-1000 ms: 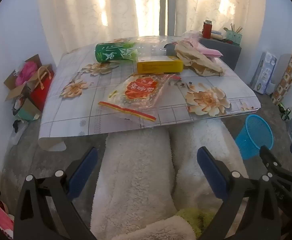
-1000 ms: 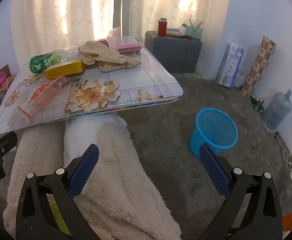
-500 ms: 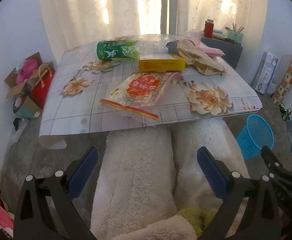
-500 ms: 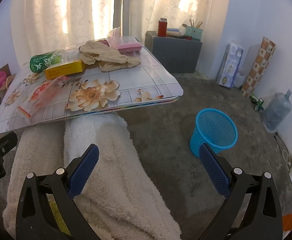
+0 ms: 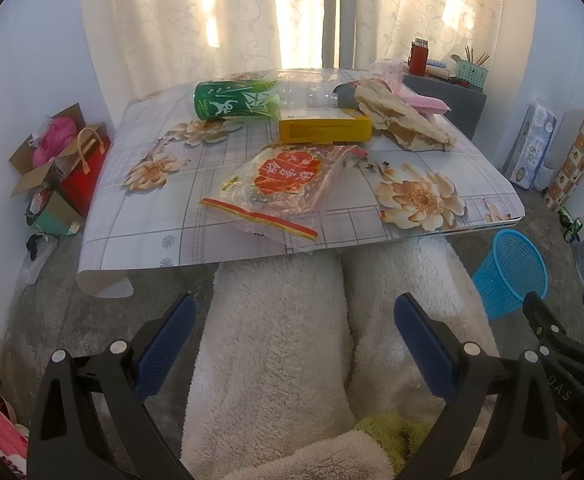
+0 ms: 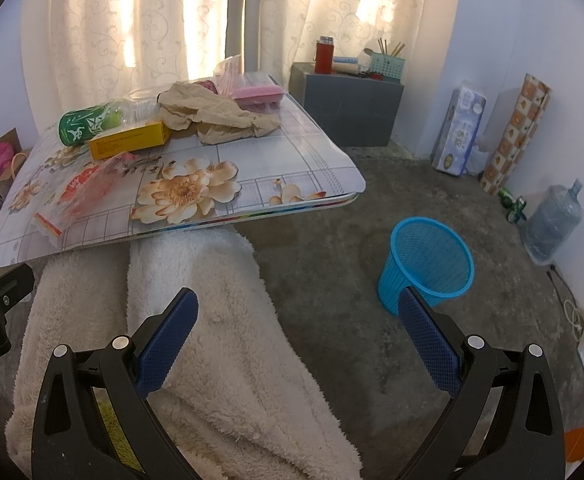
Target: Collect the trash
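Left wrist view: the left gripper [image 5: 294,330] hangs low over the person's lap, which is covered in fluffy white fabric [image 5: 279,344], its blue-padded fingers [image 5: 165,338] spread wide with nothing between them. Ahead, the low table [image 5: 143,236] with a flowered cover carries the trash: a red-and-clear snack wrapper [image 5: 283,188] nearest the front edge, a yellow box [image 5: 325,129] behind it, a green-labelled plastic bottle [image 5: 243,100] lying on its side farther back, and crumpled brown paper [image 5: 400,120] to the right, partly over a pink packet [image 5: 424,100]. A blue mesh basket [image 5: 510,272] stands on the floor right of the table, with part of the right gripper [image 5: 564,336] just in front of it. Right wrist view: the right gripper [image 6: 298,328] is likewise spread apart and empty, above the lap and the grey floor. The basket [image 6: 428,264] sits upright and near, just beyond the right-hand finger. The table [image 6: 300,168] lies up and to the left, with the wrapper [image 6: 87,184], box [image 6: 129,142], bottle [image 6: 91,124] and paper [image 6: 215,118] all resting on it.
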`<state>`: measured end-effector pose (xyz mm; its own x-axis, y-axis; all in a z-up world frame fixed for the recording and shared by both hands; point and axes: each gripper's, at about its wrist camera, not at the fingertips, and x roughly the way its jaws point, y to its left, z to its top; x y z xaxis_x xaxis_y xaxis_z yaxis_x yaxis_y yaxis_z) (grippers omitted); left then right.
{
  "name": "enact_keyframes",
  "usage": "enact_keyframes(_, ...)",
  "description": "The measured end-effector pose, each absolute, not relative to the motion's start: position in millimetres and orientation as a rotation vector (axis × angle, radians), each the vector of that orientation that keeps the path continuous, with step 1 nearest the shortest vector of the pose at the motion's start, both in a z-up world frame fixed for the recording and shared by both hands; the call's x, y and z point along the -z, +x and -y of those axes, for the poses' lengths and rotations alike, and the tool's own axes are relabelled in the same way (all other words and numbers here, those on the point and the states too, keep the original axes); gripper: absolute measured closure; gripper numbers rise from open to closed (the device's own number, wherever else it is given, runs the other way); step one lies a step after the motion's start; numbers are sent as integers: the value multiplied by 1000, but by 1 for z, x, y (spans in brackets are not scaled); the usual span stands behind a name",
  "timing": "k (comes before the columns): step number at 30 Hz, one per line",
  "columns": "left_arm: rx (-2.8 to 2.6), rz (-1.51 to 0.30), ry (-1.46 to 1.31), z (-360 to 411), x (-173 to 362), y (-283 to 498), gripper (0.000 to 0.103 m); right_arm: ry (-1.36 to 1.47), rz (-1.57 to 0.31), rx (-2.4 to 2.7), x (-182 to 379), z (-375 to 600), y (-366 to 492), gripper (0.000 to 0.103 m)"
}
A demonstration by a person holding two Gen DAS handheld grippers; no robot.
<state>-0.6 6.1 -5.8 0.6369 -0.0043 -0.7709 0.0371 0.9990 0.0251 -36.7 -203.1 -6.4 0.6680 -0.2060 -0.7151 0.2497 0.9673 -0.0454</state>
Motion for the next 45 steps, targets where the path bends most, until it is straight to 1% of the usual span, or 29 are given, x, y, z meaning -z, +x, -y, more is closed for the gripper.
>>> enact_keyframes(45, 22, -884, 39, -7, 7, 1, 6, 57, -798, 259, 7, 203, -32, 7)
